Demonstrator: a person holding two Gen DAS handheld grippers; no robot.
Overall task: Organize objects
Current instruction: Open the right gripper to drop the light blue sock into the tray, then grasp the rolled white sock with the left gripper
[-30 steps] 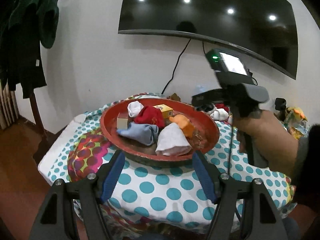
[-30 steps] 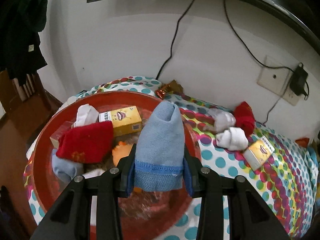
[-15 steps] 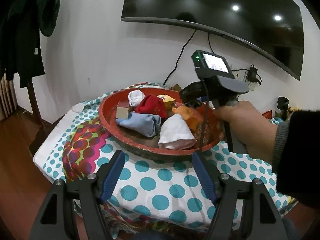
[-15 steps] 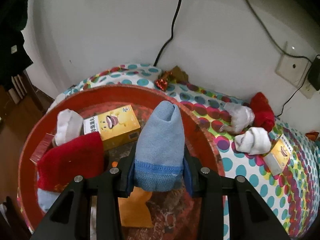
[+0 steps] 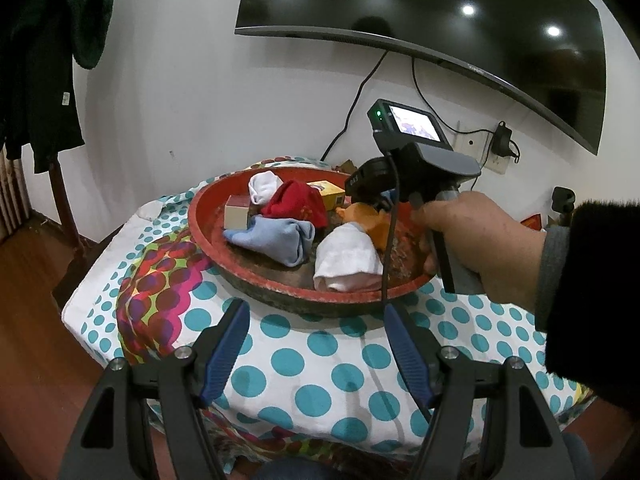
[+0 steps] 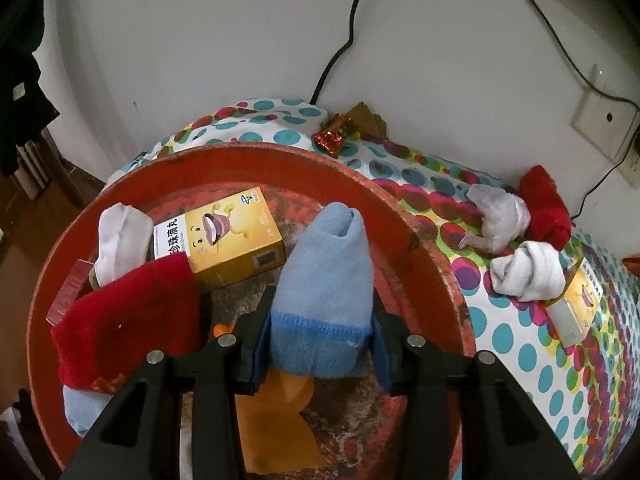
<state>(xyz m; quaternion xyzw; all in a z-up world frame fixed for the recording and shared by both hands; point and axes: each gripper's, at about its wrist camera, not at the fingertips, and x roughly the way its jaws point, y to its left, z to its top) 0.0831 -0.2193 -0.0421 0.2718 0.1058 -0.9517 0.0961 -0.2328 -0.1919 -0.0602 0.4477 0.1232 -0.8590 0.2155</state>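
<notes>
My right gripper (image 6: 318,344) is shut on a light blue sock (image 6: 326,276) and holds it over the red round tray (image 6: 420,224). In the tray lie a yellow box (image 6: 224,240), a red sock (image 6: 128,320), a white sock (image 6: 120,240), an orange sock (image 6: 276,424) and another blue sock (image 5: 276,236). My left gripper (image 5: 316,344) is open and empty, low in front of the tray (image 5: 280,280) above the dotted cloth. The hand-held right gripper shows in the left wrist view (image 5: 416,176) over the tray's right side.
On the polka-dot tablecloth (image 6: 516,340) right of the tray lie two white socks (image 6: 528,272), a red sock (image 6: 544,208) and a second yellow box (image 6: 576,304). A foil-wrapped candy (image 6: 332,136) lies behind the tray. Wall, cables and a TV (image 5: 440,12) stand behind.
My right gripper has moved left and down over the tray with the blue sock still in it. The left gripper has stayed nearly still.
</notes>
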